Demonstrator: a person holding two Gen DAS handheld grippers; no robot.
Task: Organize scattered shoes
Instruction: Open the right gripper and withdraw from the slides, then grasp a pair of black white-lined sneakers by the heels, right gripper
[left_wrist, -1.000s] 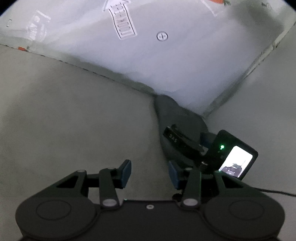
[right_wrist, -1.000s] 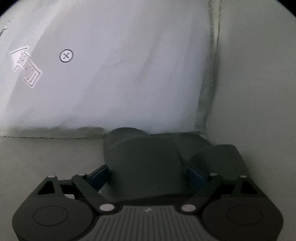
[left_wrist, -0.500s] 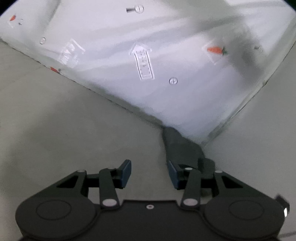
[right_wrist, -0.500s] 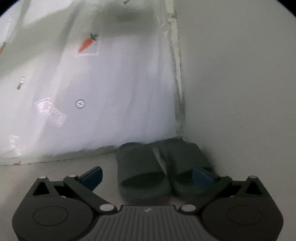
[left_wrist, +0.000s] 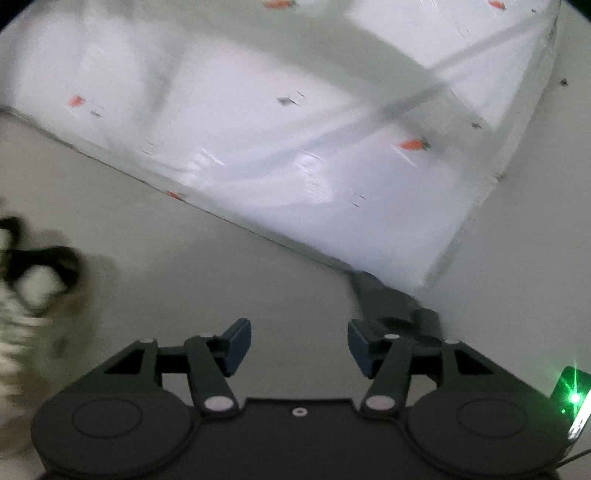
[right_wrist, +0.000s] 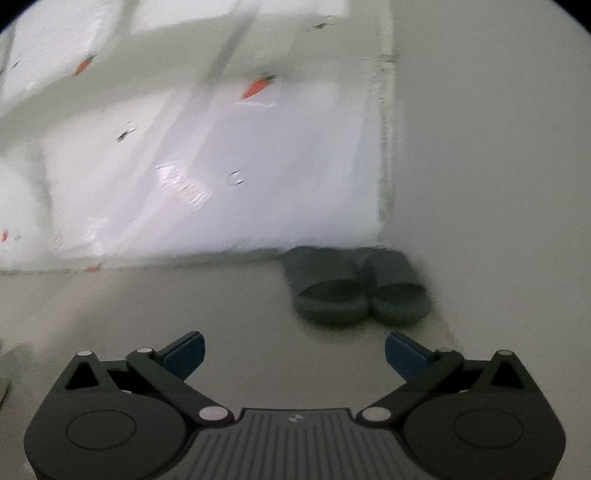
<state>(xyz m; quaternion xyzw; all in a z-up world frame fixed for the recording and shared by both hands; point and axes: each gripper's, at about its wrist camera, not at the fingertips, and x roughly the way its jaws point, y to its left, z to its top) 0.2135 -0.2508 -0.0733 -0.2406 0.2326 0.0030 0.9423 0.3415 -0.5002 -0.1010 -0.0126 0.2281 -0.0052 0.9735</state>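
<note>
Two dark grey slide sandals stand side by side on the floor against the foot of a white plastic sheet, the left sandal (right_wrist: 325, 284) touching the right sandal (right_wrist: 399, 288), toes toward the sheet. My right gripper (right_wrist: 293, 350) is open and empty, well back from them. In the left wrist view the grey sandals (left_wrist: 388, 299) show just past the right fingertip. My left gripper (left_wrist: 299, 343) is open with nothing between its fingers. A blurred black-and-white shoe (left_wrist: 33, 295) lies at the far left edge.
A white plastic sheet (right_wrist: 221, 166) printed with small carrots hangs as a wall ahead. A pale wall (right_wrist: 480, 147) meets it at the corner on the right. Grey floor (left_wrist: 184, 266) stretches between the sandals and the blurred shoe. A green-lit device (left_wrist: 574, 398) glows at lower right.
Both grippers have pulled back from the corner. The right gripper, around a sandal before, now stands clear of the pair. The left view has swung and a black-and-white shoe has come in at left.
</note>
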